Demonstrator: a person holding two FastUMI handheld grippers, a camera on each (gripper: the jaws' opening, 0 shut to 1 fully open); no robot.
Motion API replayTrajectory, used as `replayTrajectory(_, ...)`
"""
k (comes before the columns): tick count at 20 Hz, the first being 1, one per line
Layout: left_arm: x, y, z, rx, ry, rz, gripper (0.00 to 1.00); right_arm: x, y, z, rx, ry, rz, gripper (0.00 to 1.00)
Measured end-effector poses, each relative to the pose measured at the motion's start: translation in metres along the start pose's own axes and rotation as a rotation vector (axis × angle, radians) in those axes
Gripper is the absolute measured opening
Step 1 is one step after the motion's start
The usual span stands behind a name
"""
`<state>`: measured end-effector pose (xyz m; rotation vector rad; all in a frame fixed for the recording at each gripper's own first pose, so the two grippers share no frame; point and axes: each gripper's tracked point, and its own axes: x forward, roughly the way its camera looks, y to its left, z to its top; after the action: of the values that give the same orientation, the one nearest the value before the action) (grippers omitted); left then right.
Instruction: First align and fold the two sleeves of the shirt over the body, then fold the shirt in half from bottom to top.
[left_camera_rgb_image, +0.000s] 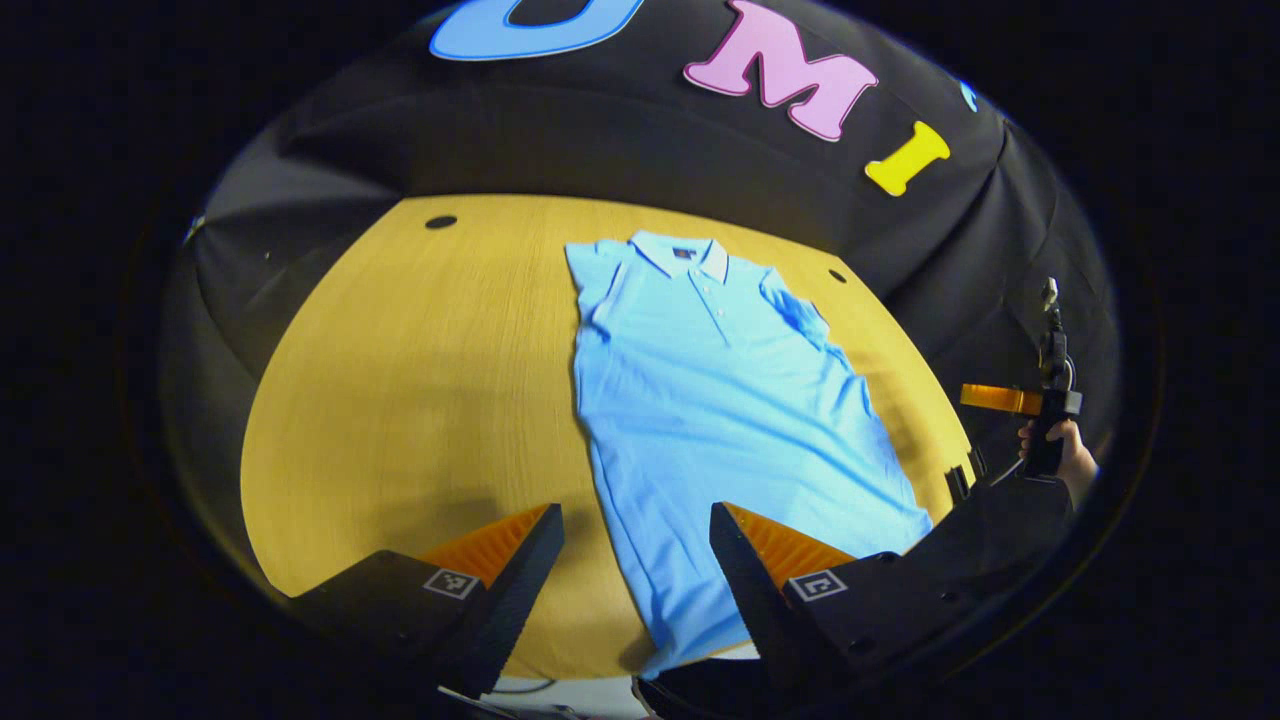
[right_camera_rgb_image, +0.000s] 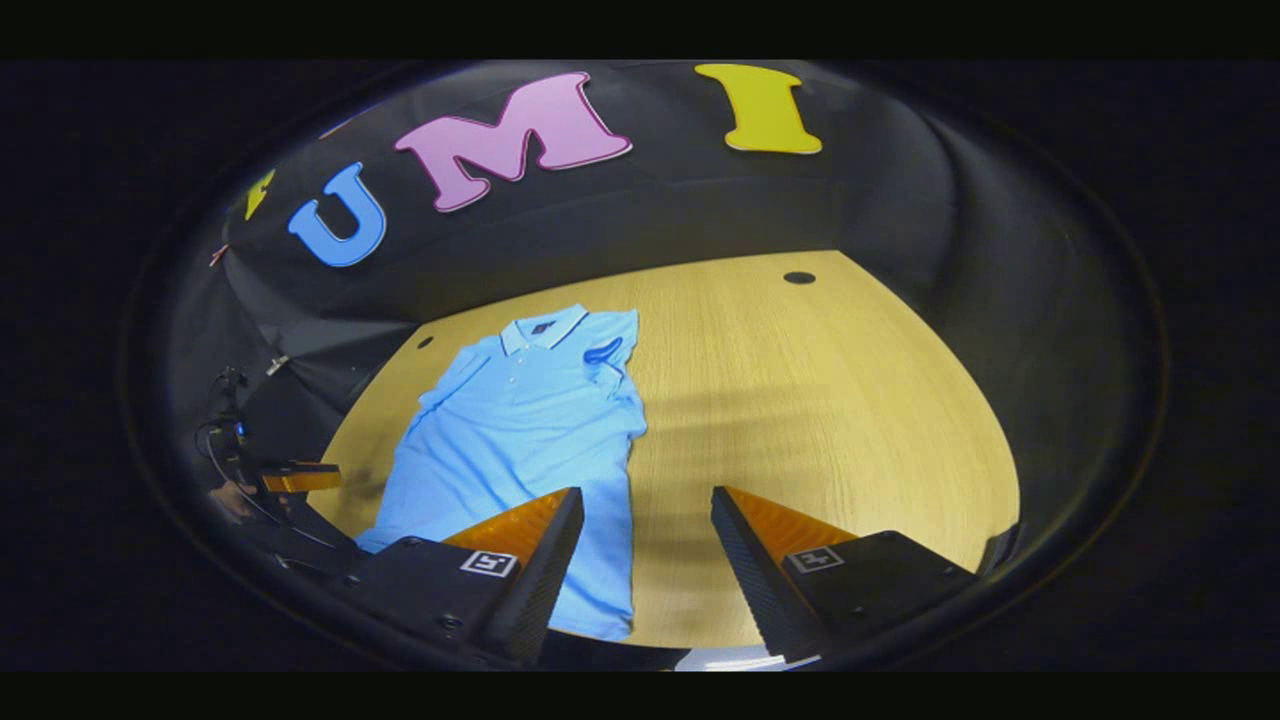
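Note:
A light blue polo shirt (left_camera_rgb_image: 720, 400) lies flat on the wooden table (left_camera_rgb_image: 420, 380), collar (left_camera_rgb_image: 680, 255) at the far end and hem toward me. Both short sleeves are tucked in over the body, one at the left shoulder (left_camera_rgb_image: 597, 285) and one at the right (left_camera_rgb_image: 800, 312). My left gripper (left_camera_rgb_image: 635, 515) hovers open over the hem's left part, holding nothing. In the right gripper view the shirt (right_camera_rgb_image: 520, 430) lies left of centre, and my right gripper (right_camera_rgb_image: 647, 495) stands open above its right bottom corner. A hand (left_camera_rgb_image: 1070, 455) holds the right gripper (left_camera_rgb_image: 1040, 400) beyond the shirt's right edge.
Bare wood (right_camera_rgb_image: 820, 400) stretches to the right of the shirt in the right gripper view. Small dark holes (left_camera_rgb_image: 440, 221) (right_camera_rgb_image: 799, 277) sit near the table's far corners. Black cloth walls close in the back and sides. The left gripper (right_camera_rgb_image: 295, 480) shows at the left rim.

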<state>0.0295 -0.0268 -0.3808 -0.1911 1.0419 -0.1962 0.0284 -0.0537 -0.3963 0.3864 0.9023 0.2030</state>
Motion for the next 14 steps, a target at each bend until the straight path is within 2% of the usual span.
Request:
replayTrajectory(6,-0.007,-0.023,-0.065,-0.002,0.123,-0.056,0.97,-0.017,0.02,-0.094,0.106,0.166,0.069,0.82)
replayTrajectory(11,-0.005,-0.032,-0.097,0.023,0.207,-0.074,0.96,-0.016,0.016,-0.149,0.135,0.29,0.032,0.82)
replayTrajectory(14,-0.004,-0.032,-0.108,0.028,0.236,-0.082,0.96,-0.013,0.022,-0.17,0.169,0.361,0.04,0.82)
